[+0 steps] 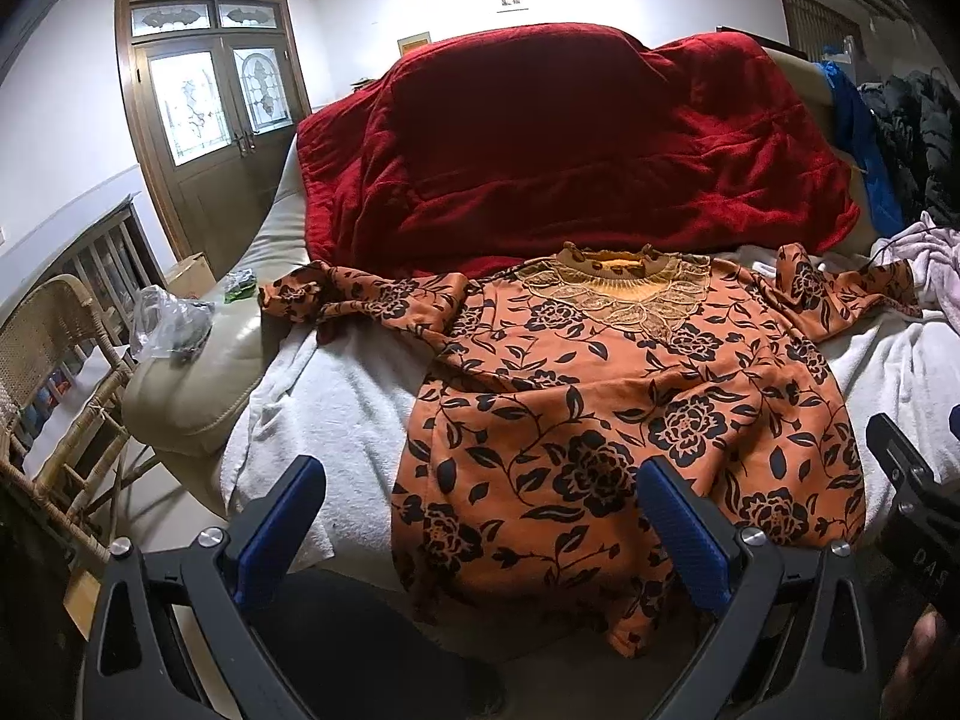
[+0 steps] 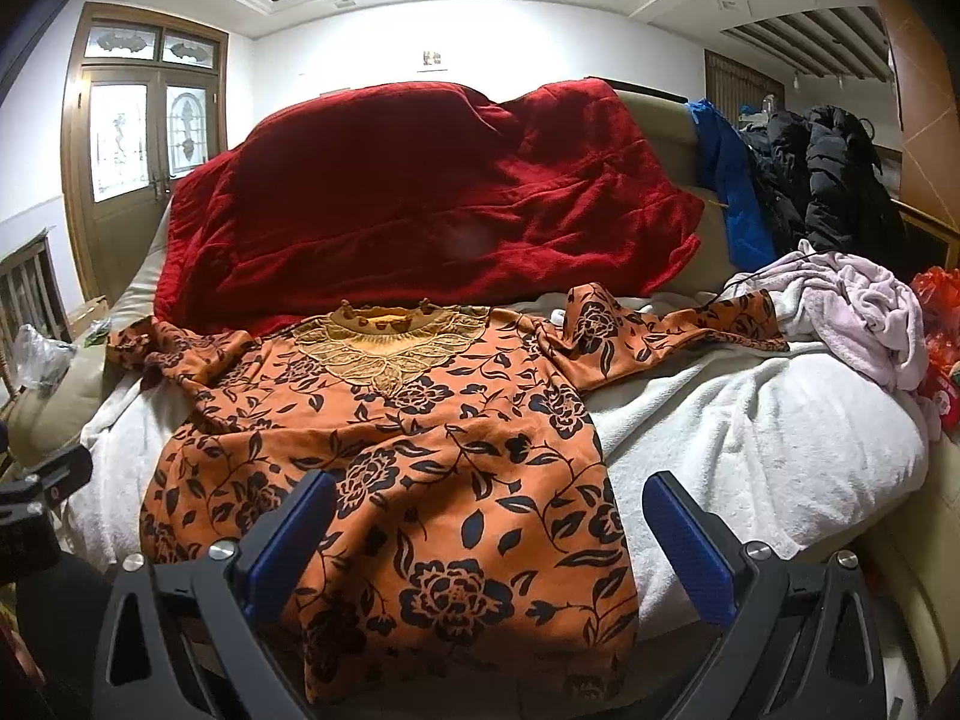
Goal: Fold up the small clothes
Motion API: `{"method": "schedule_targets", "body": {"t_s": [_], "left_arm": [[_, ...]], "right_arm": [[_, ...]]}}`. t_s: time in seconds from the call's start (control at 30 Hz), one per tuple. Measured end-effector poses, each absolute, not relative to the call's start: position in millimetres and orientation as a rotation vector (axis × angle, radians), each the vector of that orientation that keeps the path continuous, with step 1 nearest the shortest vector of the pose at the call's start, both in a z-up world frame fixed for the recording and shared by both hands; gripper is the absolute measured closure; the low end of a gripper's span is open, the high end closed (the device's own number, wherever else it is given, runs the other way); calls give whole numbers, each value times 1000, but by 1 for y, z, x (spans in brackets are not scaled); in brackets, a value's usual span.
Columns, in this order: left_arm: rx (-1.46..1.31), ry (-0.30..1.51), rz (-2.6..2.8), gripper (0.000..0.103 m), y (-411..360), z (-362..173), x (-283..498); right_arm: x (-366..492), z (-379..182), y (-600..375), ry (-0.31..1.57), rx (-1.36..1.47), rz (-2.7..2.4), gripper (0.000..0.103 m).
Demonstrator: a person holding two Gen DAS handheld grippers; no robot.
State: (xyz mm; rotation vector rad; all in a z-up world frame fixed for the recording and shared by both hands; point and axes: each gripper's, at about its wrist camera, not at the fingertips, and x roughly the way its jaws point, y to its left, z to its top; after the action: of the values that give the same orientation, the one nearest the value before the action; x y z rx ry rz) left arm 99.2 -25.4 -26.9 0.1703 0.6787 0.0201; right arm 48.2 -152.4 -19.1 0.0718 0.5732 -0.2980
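fold not yet begun: blouse laid flat, both grippers free

step in hand. the orange blouse (image 1: 630, 420) lies spread out, front up, on the white towel (image 1: 336, 408) that covers the sofa (image 1: 198, 372). no fold is made. this is judged to be the start of the fold, with the garment set out and waiting.

gripper state. the left gripper (image 1: 480, 534) hangs over the near left part of the hem, its blue pads set wide apart, with nothing between them. the right gripper (image 2: 489, 546) hangs over the near right part of the hem, also spread wide and empty.

next move. each gripper probably needs to go to a sleeve or a side edge, close on one layer of cloth, and carry it inward over the body. the thin fabric may slip or drag.

condition of the garment. black flowers and leaves on orange, with a pale lace panel at the neck. the collar points away toward the red blanket (image 1: 570, 150). both sleeves reach outward and are bunched; the left sleeve end appears twisted, though the view is not clear there. the hem hangs over the front edge.
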Motion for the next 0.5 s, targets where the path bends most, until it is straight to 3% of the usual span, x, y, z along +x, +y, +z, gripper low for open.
{"method": "schedule_targets", "body": {"t_s": [0.3, 0.5], "left_arm": [[200, 710, -19, 0, -40, -30, 125], [244, 703, -51, 0, -74, -27, 192]], "right_arm": [[72, -14, -183, 572, 115, -301, 0], [96, 2, -295, 516, 279, -316, 0]]}}
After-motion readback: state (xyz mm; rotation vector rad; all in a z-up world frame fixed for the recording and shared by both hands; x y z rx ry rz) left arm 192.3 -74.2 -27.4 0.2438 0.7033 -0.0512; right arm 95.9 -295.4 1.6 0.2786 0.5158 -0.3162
